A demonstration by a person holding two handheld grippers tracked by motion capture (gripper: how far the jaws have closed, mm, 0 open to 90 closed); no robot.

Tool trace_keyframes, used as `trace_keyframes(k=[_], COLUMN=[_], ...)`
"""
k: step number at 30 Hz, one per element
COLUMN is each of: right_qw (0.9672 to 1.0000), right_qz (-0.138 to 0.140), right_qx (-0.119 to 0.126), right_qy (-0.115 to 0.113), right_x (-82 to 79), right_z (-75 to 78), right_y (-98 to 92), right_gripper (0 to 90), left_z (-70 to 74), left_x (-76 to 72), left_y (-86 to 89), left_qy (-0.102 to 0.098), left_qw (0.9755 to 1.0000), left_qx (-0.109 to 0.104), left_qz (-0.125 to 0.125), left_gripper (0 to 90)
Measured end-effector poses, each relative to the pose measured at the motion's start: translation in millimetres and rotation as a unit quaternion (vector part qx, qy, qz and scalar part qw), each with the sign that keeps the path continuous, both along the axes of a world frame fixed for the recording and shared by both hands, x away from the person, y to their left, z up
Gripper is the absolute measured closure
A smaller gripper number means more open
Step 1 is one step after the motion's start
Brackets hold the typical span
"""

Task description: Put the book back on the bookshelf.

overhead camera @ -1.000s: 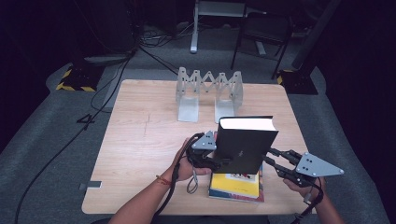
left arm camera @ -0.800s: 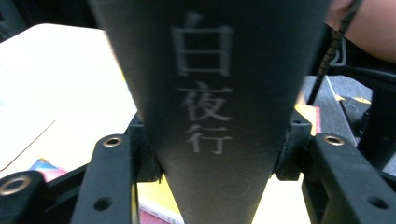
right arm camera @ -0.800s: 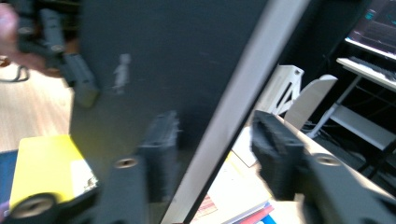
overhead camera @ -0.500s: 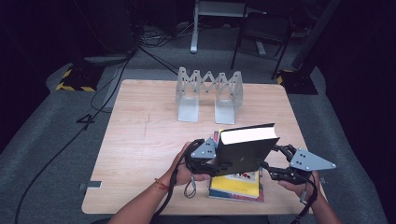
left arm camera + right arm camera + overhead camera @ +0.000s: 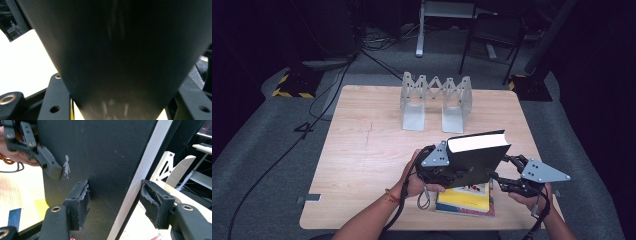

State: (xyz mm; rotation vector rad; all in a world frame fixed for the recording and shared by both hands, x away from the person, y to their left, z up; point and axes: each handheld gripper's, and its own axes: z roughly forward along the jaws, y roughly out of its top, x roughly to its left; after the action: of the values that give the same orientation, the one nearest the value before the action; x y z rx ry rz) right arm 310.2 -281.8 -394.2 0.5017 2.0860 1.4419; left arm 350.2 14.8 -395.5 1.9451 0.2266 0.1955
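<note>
We hold a thick black hardcover book (image 5: 474,160) upright between our two grippers, raised over the near right part of the wooden table (image 5: 362,165). Its white page block faces up and tilts toward the right in the high view. The left gripper (image 5: 439,172) clamps the book's left end; in the left gripper view the dark cover (image 5: 120,57) runs down between the two black jaws, so that gripper is pinching the book. The right gripper (image 5: 507,175) sits at the book's right edge. In the right gripper view its left pad lies against the black cover (image 5: 100,157), while the right pad stands just off the white page edge, a narrow gap showing, and its jaws have just been closing a little around the book. We cannot tell whether that pad presses.

Under the raised book a yellow book (image 5: 467,197) lies flat on the table. Farther back stands a grey accordion-style book rack (image 5: 436,102), well apart from both grippers.
</note>
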Motion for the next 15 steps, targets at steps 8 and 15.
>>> trace_keyframes(k=[8, 15], right_qw=[1.0, 0.9998], right_qz=[0.0, -0.009], right_qx=[0.004, -0.002], right_qy=[-0.001, 0.016], right_x=[0.2, 1.8], right_z=[0.0, -2.0], right_y=[-0.5, -12.4], right_gripper=[39.7, 33.1], left_z=[22.4, 43.7], left_x=[2.1, 5.0], left_y=[-1.1, -8.4], left_qy=[-0.008, -0.012], left_qw=[0.9997, 0.9992], left_qx=[-0.022, -0.037], left_qz=[-0.003, -0.008], left_gripper=[44.4, 41.4])
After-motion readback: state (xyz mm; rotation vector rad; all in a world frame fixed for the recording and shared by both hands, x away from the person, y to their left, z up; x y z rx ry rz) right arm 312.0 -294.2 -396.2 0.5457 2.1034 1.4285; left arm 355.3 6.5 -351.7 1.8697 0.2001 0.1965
